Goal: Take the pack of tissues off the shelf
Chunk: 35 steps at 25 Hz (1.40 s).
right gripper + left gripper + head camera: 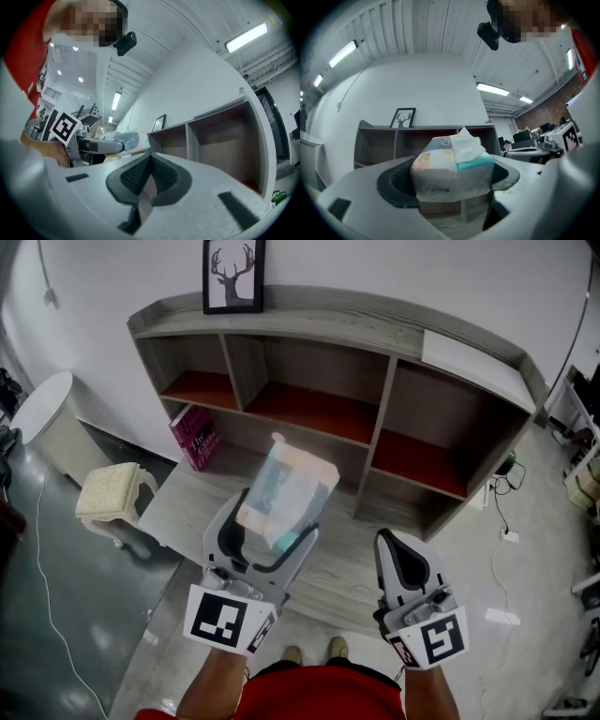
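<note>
In front of the shelf (375,381), left gripper (267,549) clamps the tissue pack (286,491), already out; right gripper (398,559) is closed, empty.

white wall (375,268), glossy grey floor (56,615), a cream stool (111,491) near a round white table (42,404), strip lights (493,89) overhead.

The shelf (394,381) is standing against the wall, and a framed picture (233,276) is sitting on its top at the left end. A book (194,437) is leaning at the shelf's lower left end. The pack of tissues (286,491) is sitting between the jaws of the left gripper (272,521), in front of the middle compartments and outside them. The right gripper (386,540) is hovering just to its right, jaws together with nothing between them. A stool (112,491) is standing on the floor left of the shelf, with a round table (42,409) farther left.
</note>
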Each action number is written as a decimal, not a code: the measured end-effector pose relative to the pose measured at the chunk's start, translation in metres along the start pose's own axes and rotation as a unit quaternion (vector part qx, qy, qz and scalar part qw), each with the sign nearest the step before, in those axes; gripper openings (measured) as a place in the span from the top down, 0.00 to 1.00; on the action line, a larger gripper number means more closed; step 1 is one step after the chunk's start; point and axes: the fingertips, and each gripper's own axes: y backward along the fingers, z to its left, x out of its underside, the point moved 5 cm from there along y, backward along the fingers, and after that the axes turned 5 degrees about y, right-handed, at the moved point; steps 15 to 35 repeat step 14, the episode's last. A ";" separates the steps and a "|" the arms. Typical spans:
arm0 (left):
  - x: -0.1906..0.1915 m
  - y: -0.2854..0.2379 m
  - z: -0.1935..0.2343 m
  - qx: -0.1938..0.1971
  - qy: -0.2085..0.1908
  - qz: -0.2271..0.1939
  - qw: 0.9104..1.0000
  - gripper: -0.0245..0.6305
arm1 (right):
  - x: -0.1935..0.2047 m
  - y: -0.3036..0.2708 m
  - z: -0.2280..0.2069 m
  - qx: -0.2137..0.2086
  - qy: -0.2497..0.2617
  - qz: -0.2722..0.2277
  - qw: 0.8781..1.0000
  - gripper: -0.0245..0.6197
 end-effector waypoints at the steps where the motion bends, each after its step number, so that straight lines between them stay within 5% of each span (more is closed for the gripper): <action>1: 0.000 -0.001 0.000 0.001 0.000 0.000 1.000 0.32 | 0.000 0.000 -0.001 0.001 0.000 0.001 1.000 0.95; 35: 0.002 -0.010 0.001 0.003 0.001 0.004 1.000 0.32 | 0.002 -0.003 -0.005 0.002 0.000 0.001 1.000 0.96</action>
